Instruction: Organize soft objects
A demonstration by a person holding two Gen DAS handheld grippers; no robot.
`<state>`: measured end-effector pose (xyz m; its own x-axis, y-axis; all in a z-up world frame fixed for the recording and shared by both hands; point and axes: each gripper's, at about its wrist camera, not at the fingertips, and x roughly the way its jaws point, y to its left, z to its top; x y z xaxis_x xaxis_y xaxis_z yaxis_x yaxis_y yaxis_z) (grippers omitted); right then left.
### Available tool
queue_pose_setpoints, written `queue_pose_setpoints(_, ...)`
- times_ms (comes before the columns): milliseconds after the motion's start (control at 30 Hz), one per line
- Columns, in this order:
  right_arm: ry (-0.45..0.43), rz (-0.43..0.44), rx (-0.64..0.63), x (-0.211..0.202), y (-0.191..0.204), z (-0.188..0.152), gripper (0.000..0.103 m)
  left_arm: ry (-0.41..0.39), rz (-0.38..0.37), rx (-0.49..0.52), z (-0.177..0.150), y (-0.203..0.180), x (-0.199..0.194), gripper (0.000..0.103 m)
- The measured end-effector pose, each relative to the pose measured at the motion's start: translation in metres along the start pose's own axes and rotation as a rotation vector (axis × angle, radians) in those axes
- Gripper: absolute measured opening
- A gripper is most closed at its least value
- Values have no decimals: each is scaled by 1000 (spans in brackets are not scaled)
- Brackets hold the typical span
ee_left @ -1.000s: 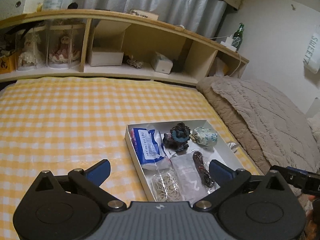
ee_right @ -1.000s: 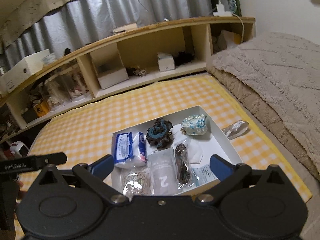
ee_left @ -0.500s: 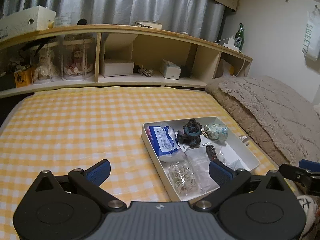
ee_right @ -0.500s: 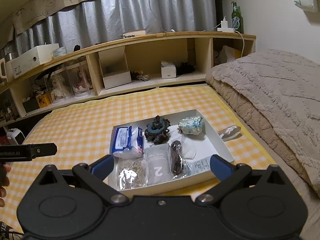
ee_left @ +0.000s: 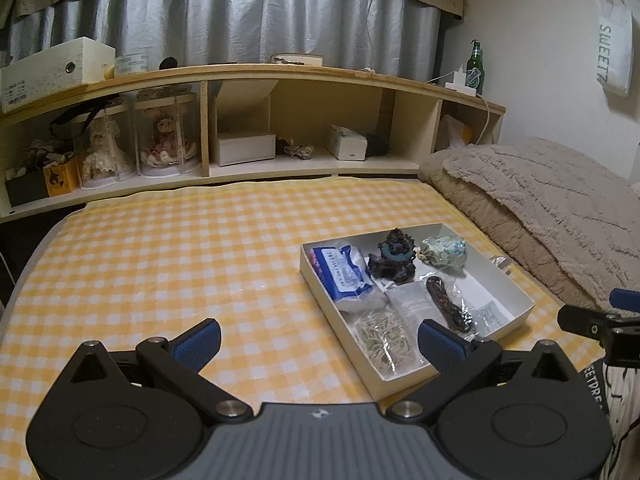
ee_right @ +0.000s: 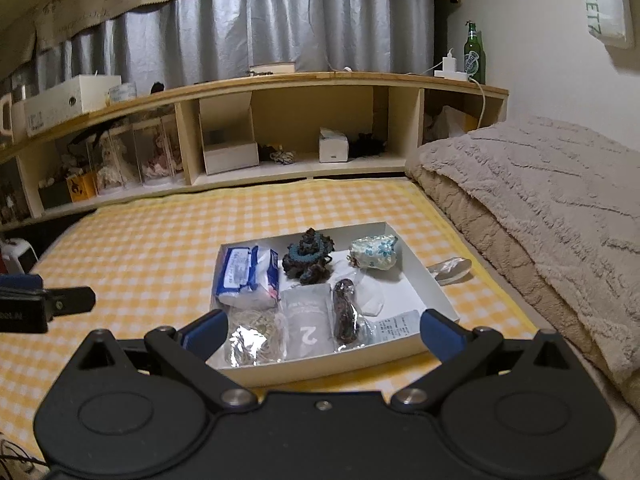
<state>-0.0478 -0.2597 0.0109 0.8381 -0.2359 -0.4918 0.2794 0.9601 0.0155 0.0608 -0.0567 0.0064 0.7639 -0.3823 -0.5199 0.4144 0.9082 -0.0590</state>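
Note:
A shallow white box [ee_right: 432,288] [ee_left: 516,292] lies on the yellow checked bed cover. It holds a blue tissue pack [ee_right: 248,276] [ee_left: 344,276], a dark teal scrunchie [ee_right: 308,256] [ee_left: 394,254], a pale floral pouch [ee_right: 376,254] [ee_left: 444,252], a bag of rubber bands [ee_right: 256,334] [ee_left: 384,340], a clear bag marked 2 [ee_right: 308,328] and a bagged dark cord [ee_right: 346,314] [ee_left: 448,306]. My right gripper [ee_right: 322,334] is open and empty, just short of the box's near edge. My left gripper [ee_left: 320,346] is open and empty, left of the box.
A clear crumpled wrapper [ee_right: 450,270] lies on the cover right of the box. A beige fleece blanket [ee_right: 540,208] is piled at the right. A wooden shelf unit [ee_right: 280,136] with boxes and dolls runs along the back. A green bottle [ee_right: 474,54] stands on its top.
Both grippers have pulled back and lifted, so the box looks smaller and farther and more of the shelf and curtain shows. The box's contents have not moved.

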Motion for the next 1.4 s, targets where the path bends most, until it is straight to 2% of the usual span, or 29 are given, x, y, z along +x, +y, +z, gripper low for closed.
queue_pose_setpoints(300,-5,-11,-5,-1,2,-3,103,4,38,5,-7,1,-2,103)
queue_pose_setpoints(1400,-13,-28,-13,-1,5,-4,103,2,43,10,-7,-1,-2,103)
